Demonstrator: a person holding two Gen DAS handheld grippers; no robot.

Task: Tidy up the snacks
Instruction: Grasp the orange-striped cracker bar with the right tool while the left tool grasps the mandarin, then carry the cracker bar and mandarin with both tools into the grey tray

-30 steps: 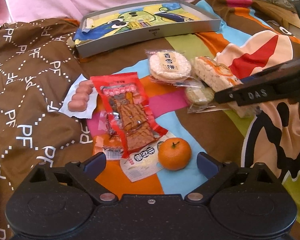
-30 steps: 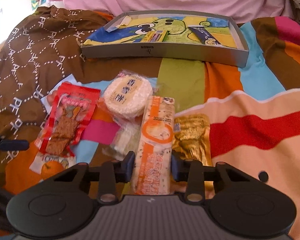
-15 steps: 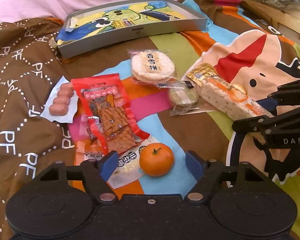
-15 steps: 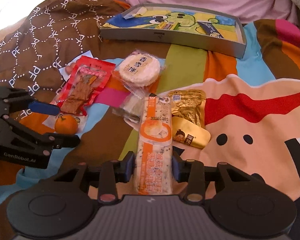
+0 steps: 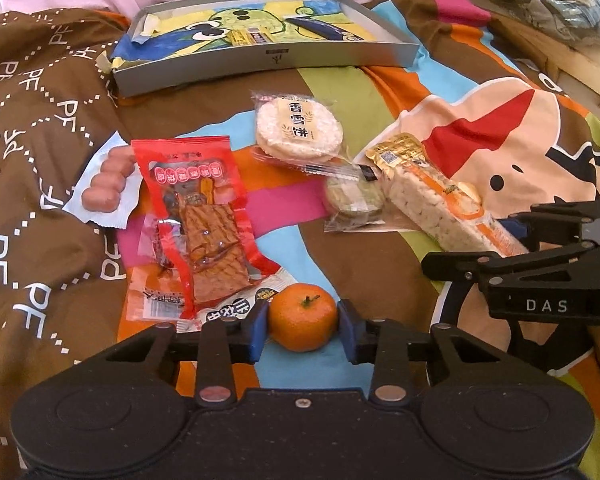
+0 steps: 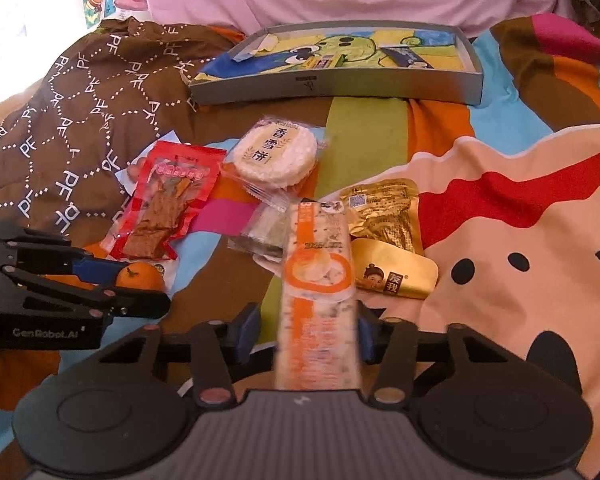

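Now left gripper (image 5: pixel 303 330) pinches the mandarin (image 5: pixel 302 322); right gripper (image 6: pixel 306 336) loosely brackets the rice bar (image 6: pixel 318 308)

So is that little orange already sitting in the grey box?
No, the orange sits on the blanket between the left hand-held gripper fingers, well short of the grey box.

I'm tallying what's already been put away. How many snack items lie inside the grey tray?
2 that I can make out, both lying flat on the tray's cartoon liner: a yellow bar near the middle and a dark blue bar toward the right. The near wall may hide others.
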